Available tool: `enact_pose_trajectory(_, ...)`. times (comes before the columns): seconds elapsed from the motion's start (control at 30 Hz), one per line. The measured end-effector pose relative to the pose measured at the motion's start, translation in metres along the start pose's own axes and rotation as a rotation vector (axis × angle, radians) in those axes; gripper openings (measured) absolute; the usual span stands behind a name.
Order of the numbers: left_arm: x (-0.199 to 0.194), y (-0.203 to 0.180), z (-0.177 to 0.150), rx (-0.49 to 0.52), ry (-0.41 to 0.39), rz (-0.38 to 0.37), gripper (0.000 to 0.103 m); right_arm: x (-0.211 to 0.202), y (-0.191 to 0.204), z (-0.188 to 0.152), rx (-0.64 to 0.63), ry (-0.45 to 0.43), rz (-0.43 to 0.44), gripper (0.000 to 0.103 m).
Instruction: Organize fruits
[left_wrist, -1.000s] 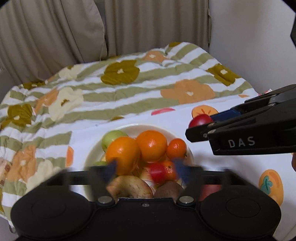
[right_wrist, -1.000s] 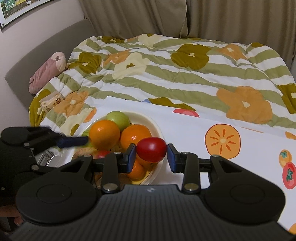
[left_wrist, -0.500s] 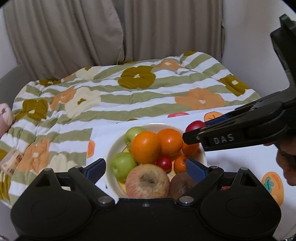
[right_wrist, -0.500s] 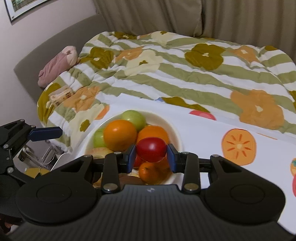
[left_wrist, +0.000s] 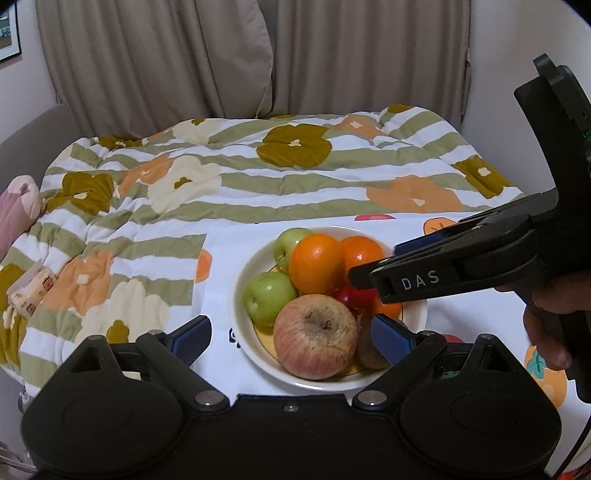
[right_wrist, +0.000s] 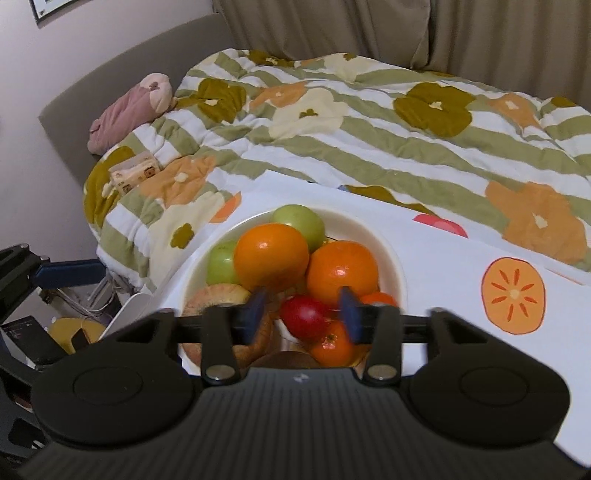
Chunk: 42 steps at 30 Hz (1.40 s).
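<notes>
Two grippers are parked at the white bowl (left_wrist: 243, 275), and it's pretty crowded in there. The bowl is packed: two oranges (right_wrist: 271, 256) stacked at the top, green apples (left_wrist: 269, 297) on the side toward the quilt, one big blotchy red apple (left_wrist: 316, 338) at the near rim, a brown fruit (left_wrist: 369, 356) tucked beside it, and small mandarins (right_wrist: 332, 347) low in the pile.

The right gripper (right_wrist: 301, 312) is seen right over the bowl with its jaws opening; the blue pads (right_wrist: 255, 306) are blurred and spread either side of the small red fruit (right_wrist: 304, 317), which is sat in the pile among the mandarins. No pad is seen pressing on it, so it counts as let go.

The left gripper (left_wrist: 291, 334) is held at the near rim with its fingers (left_wrist: 192, 336) wide apart and nothing clamped. One finger is over the bare tablecloth (right_wrist: 443, 269) outside the bowl, the other is over the brown fruit.

Room-wise: hardly any bowl floor is left showing except a strip at the far rim. To the right of the bowl plenty of open white cloth is available. On the other side the table edge is close, with the striped flowery quilt (left_wrist: 258, 177) just beyond it.
</notes>
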<state>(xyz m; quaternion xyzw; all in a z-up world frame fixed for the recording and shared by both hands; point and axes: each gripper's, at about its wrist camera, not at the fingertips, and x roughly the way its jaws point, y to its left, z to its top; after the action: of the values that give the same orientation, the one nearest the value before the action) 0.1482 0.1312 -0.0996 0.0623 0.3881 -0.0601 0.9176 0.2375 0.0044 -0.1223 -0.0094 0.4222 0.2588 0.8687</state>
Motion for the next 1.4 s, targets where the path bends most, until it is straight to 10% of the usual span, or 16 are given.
enact_pose_trajectory(0.07, -0.003, 0.001, -0.002, -0.005, -0.001, 0.001, 0.096, -0.002, 0.0, -0.001, 0.011, -0.003, 0.0, 0.103)
enact_pose_trajectory(0.83, -0.098, -0.028, 0.012, -0.04, -0.158, -0.014, 0.097, -0.179, -0.009, -0.033, 0.123, -0.186, -0.241, 0.103)
enact_pose_trajectory(1.4, -0.145, -0.068, 0.007, -0.028, -0.178, 0.001, 0.103, -0.276, -0.039, -0.114, 0.276, -0.142, -0.466, 0.103)
